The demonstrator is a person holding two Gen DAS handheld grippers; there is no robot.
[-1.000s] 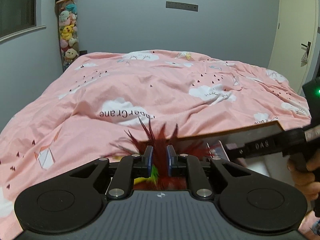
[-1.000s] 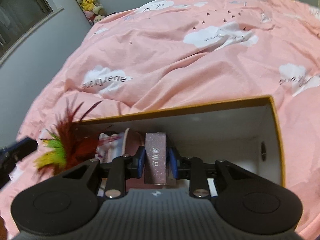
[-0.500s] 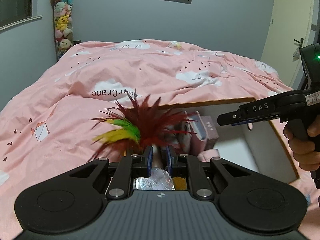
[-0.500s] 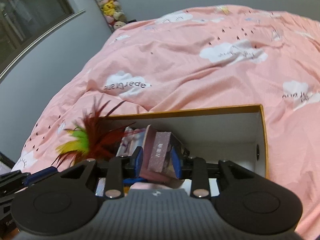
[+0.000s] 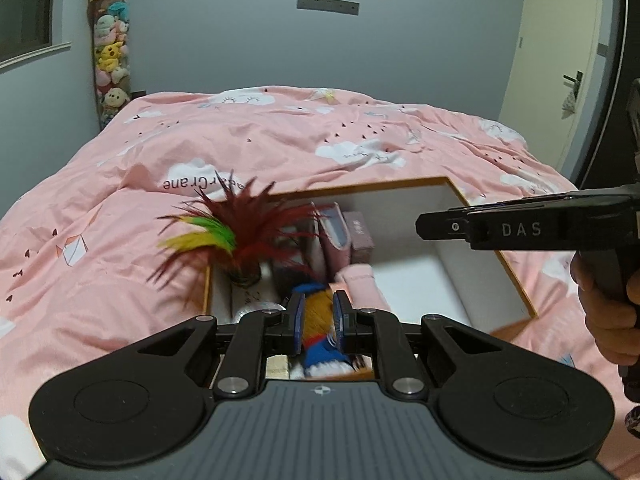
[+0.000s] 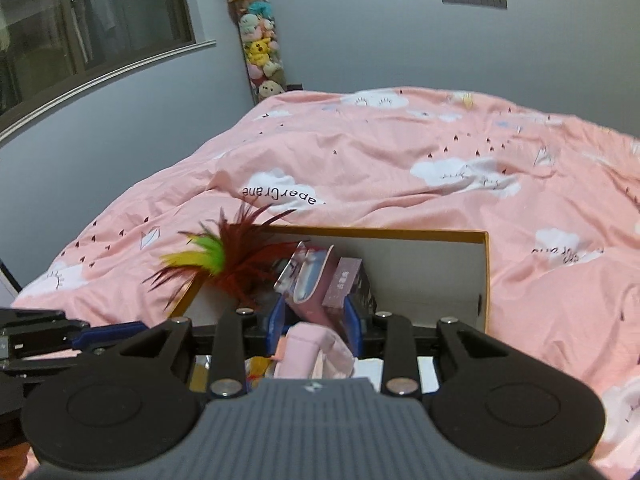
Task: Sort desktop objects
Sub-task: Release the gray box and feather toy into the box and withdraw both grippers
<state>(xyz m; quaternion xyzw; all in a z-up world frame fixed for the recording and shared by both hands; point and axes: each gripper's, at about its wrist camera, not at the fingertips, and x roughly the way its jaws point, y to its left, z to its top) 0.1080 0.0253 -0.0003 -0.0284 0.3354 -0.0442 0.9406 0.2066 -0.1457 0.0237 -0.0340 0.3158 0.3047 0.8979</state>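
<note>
Pink bedding with white clouds (image 5: 280, 140) covers a bed, and on it sits an open white box with an orange rim (image 5: 460, 196). Standing at the box's left end are a red, green and yellow feather shuttlecock (image 5: 236, 236), a pink case (image 5: 334, 236) and a mauve carton (image 5: 360, 236), set upright, probably to save room. A soft pink pouch (image 5: 360, 280) lies nearer. The left gripper (image 5: 318, 322) hangs above the near left corner, its jaws slightly apart with nothing pinched; a blue and orange item (image 5: 318, 344) shows below, down in the box. The right gripper (image 6: 314, 326) hovers over the pouch, jaws apart and clear of everything. Both look released and empty, likely free for another object.
</note>
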